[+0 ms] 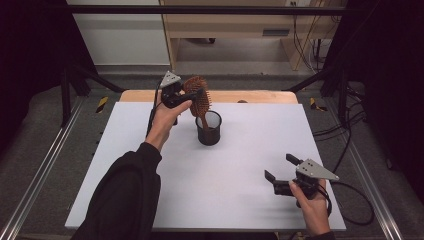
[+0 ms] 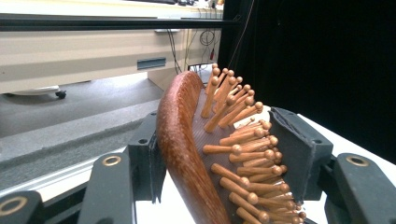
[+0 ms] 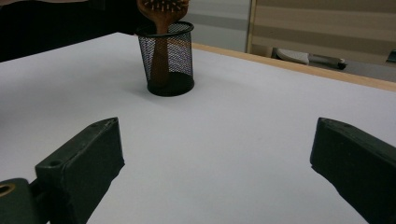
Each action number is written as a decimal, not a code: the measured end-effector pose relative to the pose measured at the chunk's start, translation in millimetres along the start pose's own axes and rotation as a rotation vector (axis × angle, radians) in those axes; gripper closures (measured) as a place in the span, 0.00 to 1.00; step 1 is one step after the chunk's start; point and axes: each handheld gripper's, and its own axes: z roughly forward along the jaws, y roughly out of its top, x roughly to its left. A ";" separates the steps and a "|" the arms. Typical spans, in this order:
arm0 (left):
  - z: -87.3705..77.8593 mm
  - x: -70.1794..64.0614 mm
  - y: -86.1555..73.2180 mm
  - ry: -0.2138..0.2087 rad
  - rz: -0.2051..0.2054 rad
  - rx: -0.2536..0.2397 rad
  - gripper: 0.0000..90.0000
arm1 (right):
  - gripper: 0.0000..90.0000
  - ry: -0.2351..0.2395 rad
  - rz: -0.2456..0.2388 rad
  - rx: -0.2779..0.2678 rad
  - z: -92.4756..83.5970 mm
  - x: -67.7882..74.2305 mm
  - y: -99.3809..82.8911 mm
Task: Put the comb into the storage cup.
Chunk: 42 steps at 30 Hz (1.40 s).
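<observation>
A wooden hairbrush (image 1: 200,106) with peg bristles stands handle-down in a black mesh cup (image 1: 208,129) at the middle back of the white table (image 1: 225,200). My left gripper (image 1: 196,97) is up at the brush head, a jaw on either side of it. In the left gripper view the smooth back of the brush (image 2: 180,140) lies beside one pad and the bristles face the other, with the left gripper (image 2: 215,116) loosely open around it. My right gripper (image 1: 278,166) rests low at the front right, open and holding nothing. The right gripper view shows my right gripper (image 3: 217,123) facing the cup (image 3: 168,56) and brush handle (image 3: 160,60).
The table's wooden far edge (image 1: 250,96) lies just behind the cup. Metal rails (image 1: 45,165) run along both sides, and cables (image 1: 345,145) trail on the floor at the right. A pale cabinet (image 1: 225,30) stands beyond the table.
</observation>
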 end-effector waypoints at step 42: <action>1.7 -1.1 -4.1 0.044 0.001 0.010 0.32 | 0.03 0.005 -0.002 0.001 0.3 0.2 -0.1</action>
